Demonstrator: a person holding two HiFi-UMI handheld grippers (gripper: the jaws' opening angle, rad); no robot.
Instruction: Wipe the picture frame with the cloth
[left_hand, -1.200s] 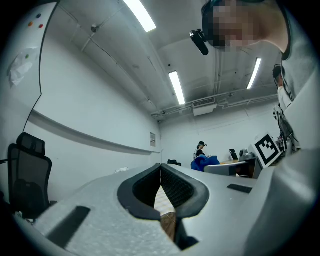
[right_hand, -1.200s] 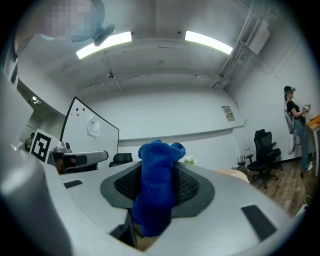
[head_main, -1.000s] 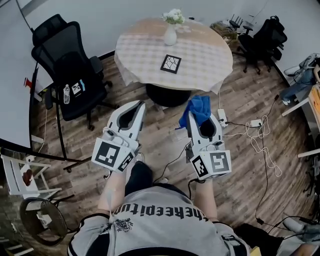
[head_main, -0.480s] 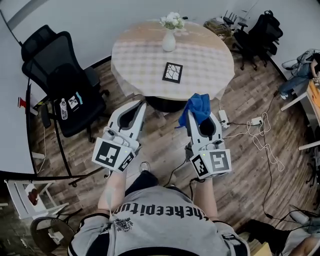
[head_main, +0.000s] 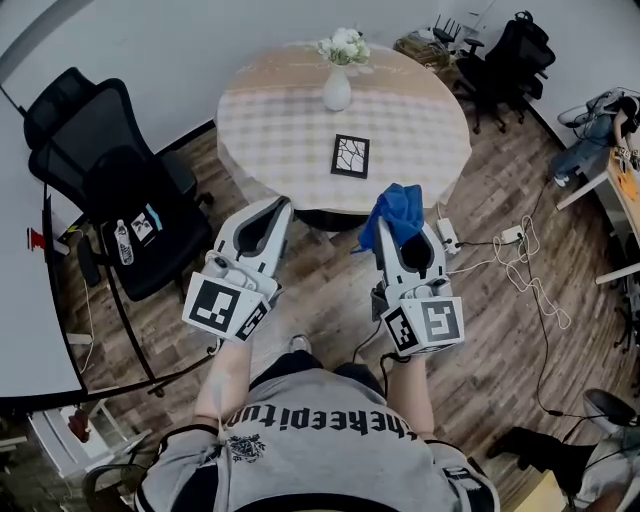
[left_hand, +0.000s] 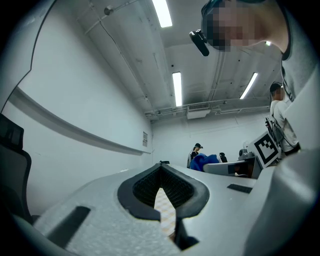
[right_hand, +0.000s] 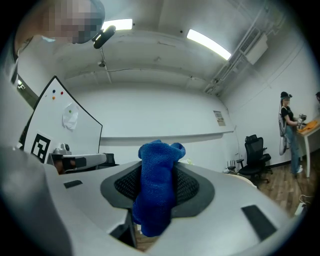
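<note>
I see the picture frame (head_main: 350, 156) lying flat on the round checked tabletop (head_main: 270, 130), in the upper middle of the head view. It sits just below the white vase (head_main: 337, 88) of flowers. Both grippers sit lower in that view, by the tabletop's near edge and well apart from the picture frame.

The right gripper (head_main: 400, 228) has its fingers (right_hand: 192, 186) pinching the blue cloth (head_main: 398, 212), which bunches above the tips and droops a little beneath them. The left gripper (head_main: 282, 207), at centre left, holds nothing. Its fingers (left_hand: 140, 186) are pressed together at the tips, and checked fabric shows through the slot between the pads. A black office chair (head_main: 110, 170) stands at the left.
</note>
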